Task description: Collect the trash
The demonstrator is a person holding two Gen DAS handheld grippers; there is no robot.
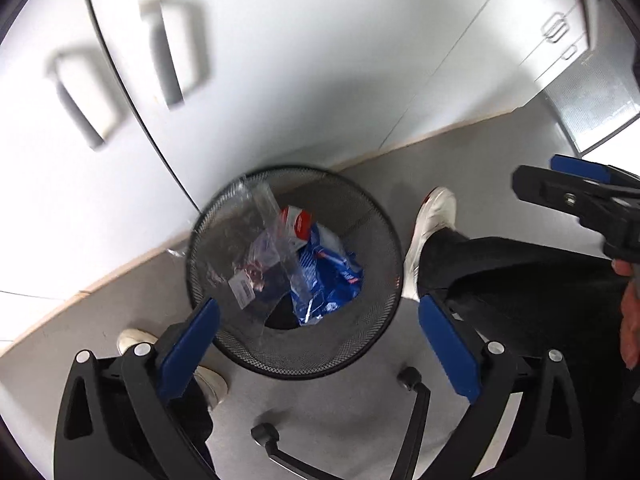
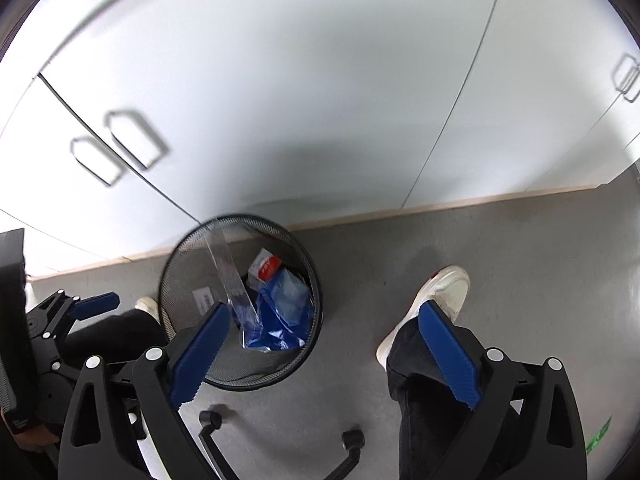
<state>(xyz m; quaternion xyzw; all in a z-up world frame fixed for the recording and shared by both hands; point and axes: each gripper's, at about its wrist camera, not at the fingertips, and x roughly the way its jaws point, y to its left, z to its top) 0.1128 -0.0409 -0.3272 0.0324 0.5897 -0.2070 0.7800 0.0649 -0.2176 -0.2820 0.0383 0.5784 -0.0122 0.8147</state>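
In the left wrist view, the blue-padded fingers [image 1: 191,344] of the left gripper [image 1: 320,344] are seen spread wide apart, with nothing held between them. Directly below the gap stands a black mesh wastebasket [image 1: 352,200] on the grey floor, close to white cabinet doors [image 1: 280,80]. Inside it a clear plastic bag [image 1: 264,248] is seen, part of it standing up against the rim, together with a blue wrapper [image 1: 328,276] and a small red and white packet [image 1: 298,222]. The right gripper [image 1: 576,196] is seen at the right edge, beside a dark trouser leg and a white shoe [image 1: 434,216]. The castors of a chair base [image 1: 416,392] lie near the bottom.

In the right wrist view, the right gripper [image 2: 324,356] is likewise shown with its pads well apart and empty. The wastebasket [image 2: 188,256] sits below and to the left of its gap, with the clear plastic bag [image 2: 230,276], the blue wrapper [image 2: 280,316] and the red and white packet [image 2: 266,266] inside. The left gripper [image 2: 92,306] appears at the left edge.

The dropping step is judged to be finished, since the trash lies in the basket and both grippers are empty. No further trash is visible on the floor here, so the next move would call for the grippers to be turned toward whatever litter remains elsewhere.
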